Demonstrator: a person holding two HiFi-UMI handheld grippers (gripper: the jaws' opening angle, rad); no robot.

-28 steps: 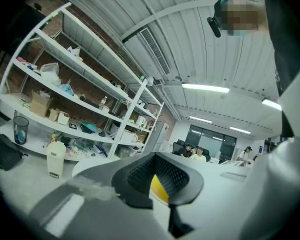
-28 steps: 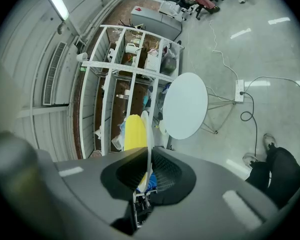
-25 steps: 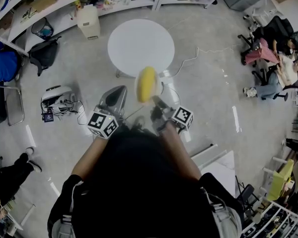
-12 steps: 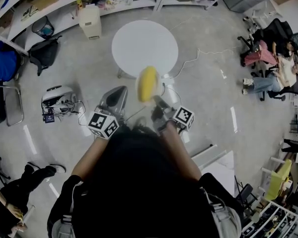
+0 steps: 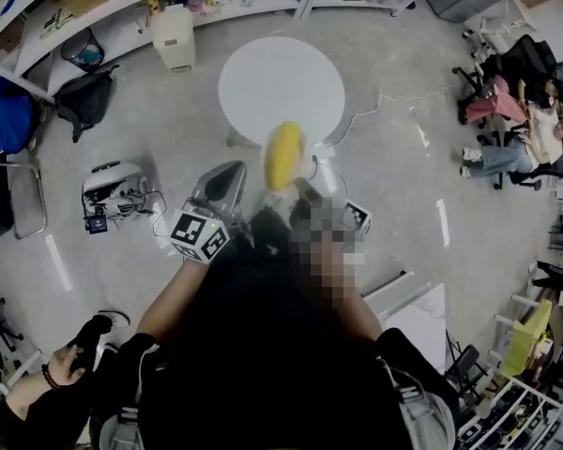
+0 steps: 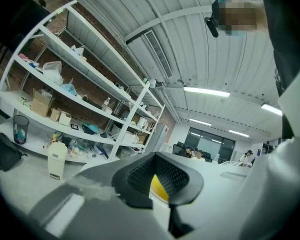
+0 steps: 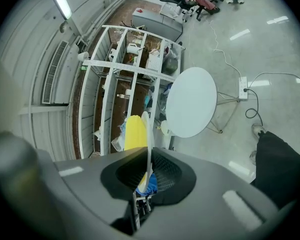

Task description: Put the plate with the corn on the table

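Two tools are in your hands. Your right tool (image 7: pixel 149 173) is closed tight on the rim of the plate (image 7: pixel 148 129). In the right gripper view the plate shows only its edge, like a thin white line. The yellow corn (image 5: pixel 283 156) lies against the plate. Plate and corn are up in the air, just at the near edge of the round white bench (image 5: pixel 263 73), not on it. Your left tool (image 5: pixel 227 176) is just left of the corn. Its two sides are almost together, and it holds nothing. Far behind the bench stand long white shelves (image 5: pixel 122 7) with boxes on them.
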